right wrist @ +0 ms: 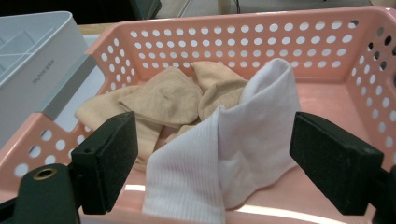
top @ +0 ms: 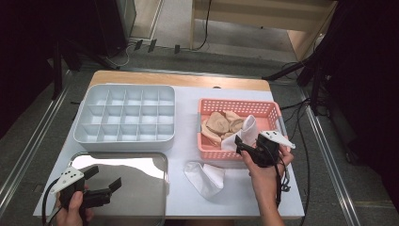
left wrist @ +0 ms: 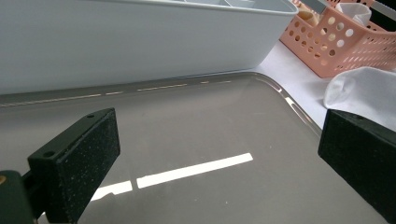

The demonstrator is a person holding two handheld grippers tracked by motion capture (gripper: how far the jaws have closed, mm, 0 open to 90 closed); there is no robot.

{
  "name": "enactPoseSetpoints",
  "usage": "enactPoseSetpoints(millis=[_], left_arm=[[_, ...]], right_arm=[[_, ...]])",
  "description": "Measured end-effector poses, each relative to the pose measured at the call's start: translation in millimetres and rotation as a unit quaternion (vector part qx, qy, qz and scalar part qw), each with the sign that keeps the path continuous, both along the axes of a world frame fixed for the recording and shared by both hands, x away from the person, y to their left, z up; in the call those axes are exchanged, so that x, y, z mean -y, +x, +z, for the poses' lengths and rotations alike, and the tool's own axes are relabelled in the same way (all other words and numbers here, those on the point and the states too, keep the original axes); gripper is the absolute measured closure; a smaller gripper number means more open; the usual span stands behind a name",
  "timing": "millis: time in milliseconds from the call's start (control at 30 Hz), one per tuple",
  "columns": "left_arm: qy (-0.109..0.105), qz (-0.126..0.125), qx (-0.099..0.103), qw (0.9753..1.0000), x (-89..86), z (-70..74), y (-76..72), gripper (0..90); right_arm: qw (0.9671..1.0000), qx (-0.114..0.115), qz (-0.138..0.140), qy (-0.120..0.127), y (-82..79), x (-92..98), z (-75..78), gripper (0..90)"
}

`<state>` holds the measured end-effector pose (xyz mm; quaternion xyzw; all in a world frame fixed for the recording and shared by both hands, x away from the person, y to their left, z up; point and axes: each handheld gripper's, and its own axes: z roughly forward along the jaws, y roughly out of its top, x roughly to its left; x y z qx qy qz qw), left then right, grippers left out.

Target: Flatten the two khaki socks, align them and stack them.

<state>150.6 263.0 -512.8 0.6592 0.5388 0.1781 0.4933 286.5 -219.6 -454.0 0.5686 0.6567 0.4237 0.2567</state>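
Observation:
A pink perforated basket (top: 237, 102) at the right holds several beige socks (top: 219, 123) and a white sock (top: 248, 129) that drapes over its near rim. My right gripper (top: 244, 145) is open at that rim. In the right gripper view its jaws stand either side of the white sock (right wrist: 252, 126), not touching it, with the beige socks (right wrist: 163, 98) behind. A second white sock (top: 205, 176) lies flat on the table in front of the basket. My left gripper (top: 106, 176) hangs open and empty over the metal tray (top: 136, 188).
A white divided organiser box (top: 124, 139) sits behind the tray, and its wall (left wrist: 140, 42) rises close ahead in the left gripper view. The basket (left wrist: 345, 46) and the loose sock (left wrist: 364, 93) lie beyond the tray's right edge. The table's near edge is close to both hands.

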Motion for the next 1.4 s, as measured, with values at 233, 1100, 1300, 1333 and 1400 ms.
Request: enactPoseSetpoints(millis=[233,1100,1300,1333,1400], left_arm=[[-0.002,0.001,0.0,1.0,-2.4,-0.3,0.1,0.0],[-0.003,0.004,-0.002,1.0,-6.1,-1.5,1.1,0.0],[-0.001,0.005,-0.001,1.0,-6.3,-0.8,0.2,0.0],[-0.002,0.005,-0.001,1.0,-6.8,-0.9,0.3,0.0],[-0.003,0.006,-0.001,1.0,-6.8,-1.1,0.4,0.0]], right_arm=[[0.9995,-0.028,-0.014,-0.006,22.7,-1.2,-6.4,19.9],[0.9881,-0.131,-0.067,-0.046,66.9,-2.5,-29.8,35.5],[0.9889,-0.129,-0.064,-0.038,66.7,2.4,-29.3,66.4],[0.9896,-0.127,-0.059,-0.032,65.5,5.6,-30.1,78.1],[0.9907,-0.123,-0.051,-0.025,64.1,8.4,-30.3,85.6]])
